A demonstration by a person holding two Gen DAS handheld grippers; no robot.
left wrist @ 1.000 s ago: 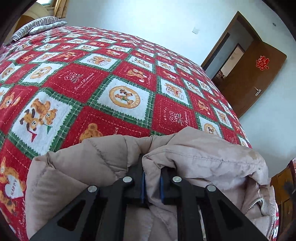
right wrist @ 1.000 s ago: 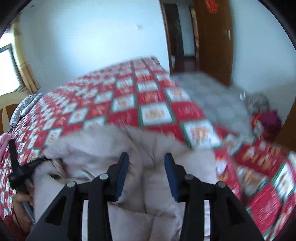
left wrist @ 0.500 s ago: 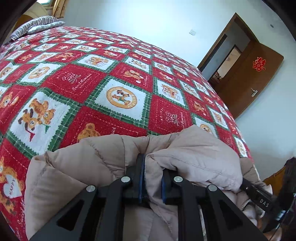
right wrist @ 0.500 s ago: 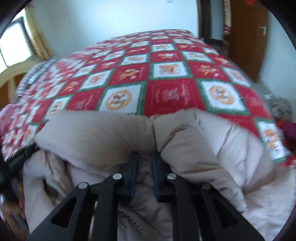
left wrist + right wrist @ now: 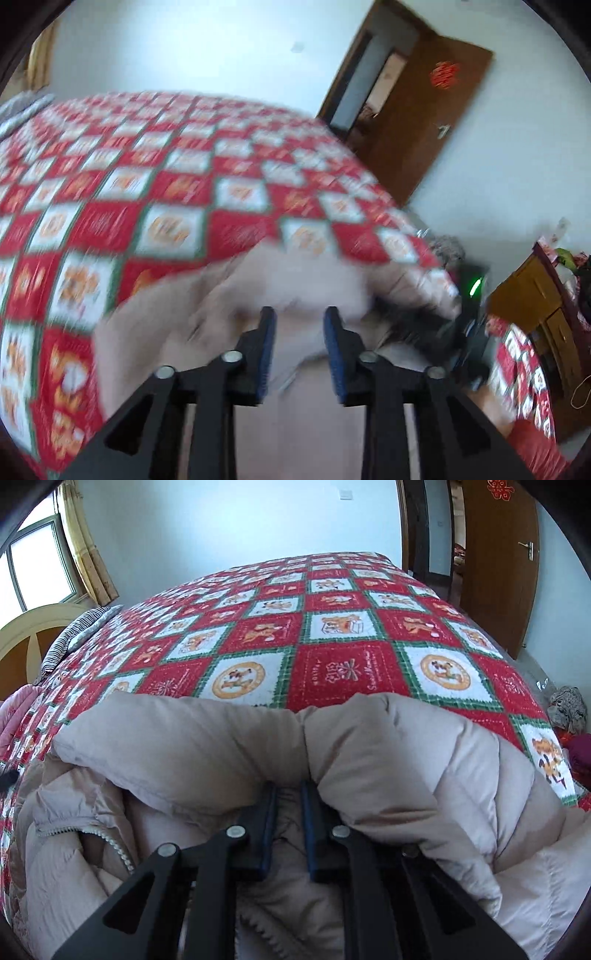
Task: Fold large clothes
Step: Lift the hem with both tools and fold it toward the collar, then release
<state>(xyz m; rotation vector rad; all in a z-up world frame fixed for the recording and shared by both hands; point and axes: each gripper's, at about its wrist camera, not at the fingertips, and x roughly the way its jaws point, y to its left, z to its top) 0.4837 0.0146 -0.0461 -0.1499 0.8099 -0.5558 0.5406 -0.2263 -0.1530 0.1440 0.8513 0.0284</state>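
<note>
One beige padded coat (image 5: 388,760) lies bunched at the near edge of the bed (image 5: 332,664), its long axis running roughly 9 to 3 o'clock across both views. The right gripper (image 5: 288,801) has its jaws pinched close on a thick fold of the coat at 12 o'clock, fabric bulging to either side. The left gripper (image 5: 299,325) stands with jaws apart, holding nothing; the coat (image 5: 229,295) sits just ahead and under it, badly blurred. By my reckoning the right is the working hand for carrying the fold. Two grippers, one coat, one bed.
</note>
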